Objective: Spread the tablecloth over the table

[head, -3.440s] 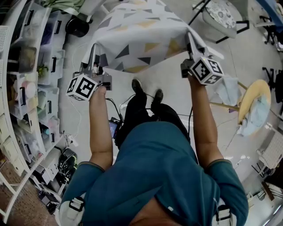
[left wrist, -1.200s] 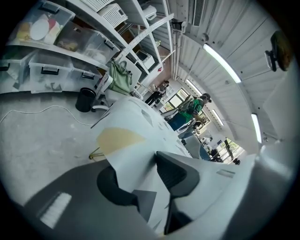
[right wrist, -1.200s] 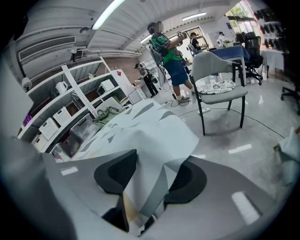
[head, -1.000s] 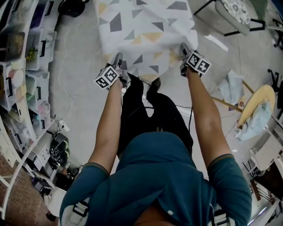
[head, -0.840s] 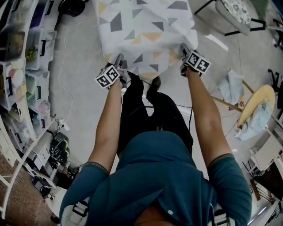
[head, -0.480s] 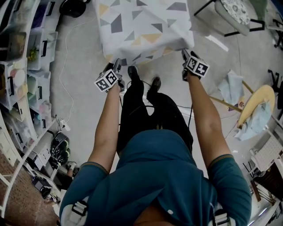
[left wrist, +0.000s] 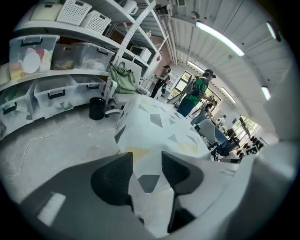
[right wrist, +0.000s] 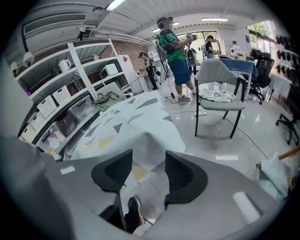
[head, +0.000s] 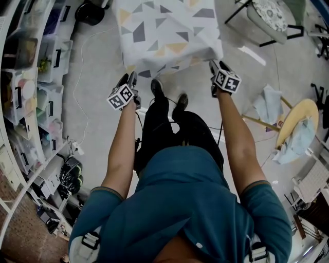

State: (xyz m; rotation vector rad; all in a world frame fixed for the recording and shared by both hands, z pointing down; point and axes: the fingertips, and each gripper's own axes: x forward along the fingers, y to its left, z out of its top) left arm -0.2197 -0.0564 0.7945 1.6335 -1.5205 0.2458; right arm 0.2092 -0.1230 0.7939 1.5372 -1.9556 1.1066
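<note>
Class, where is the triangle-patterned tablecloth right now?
Head view, top centre: the tablecloth lies spread between the storage shelves at left and the grey chair at right.

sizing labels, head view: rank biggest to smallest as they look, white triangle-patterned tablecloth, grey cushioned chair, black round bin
1. white triangle-patterned tablecloth
2. grey cushioned chair
3. black round bin
The top edge crops the chair and the bin.

Shelved storage bins [head: 55,55], grey chair [head: 264,15], black bin [left wrist: 97,108], floor cable [left wrist: 80,122]
</note>
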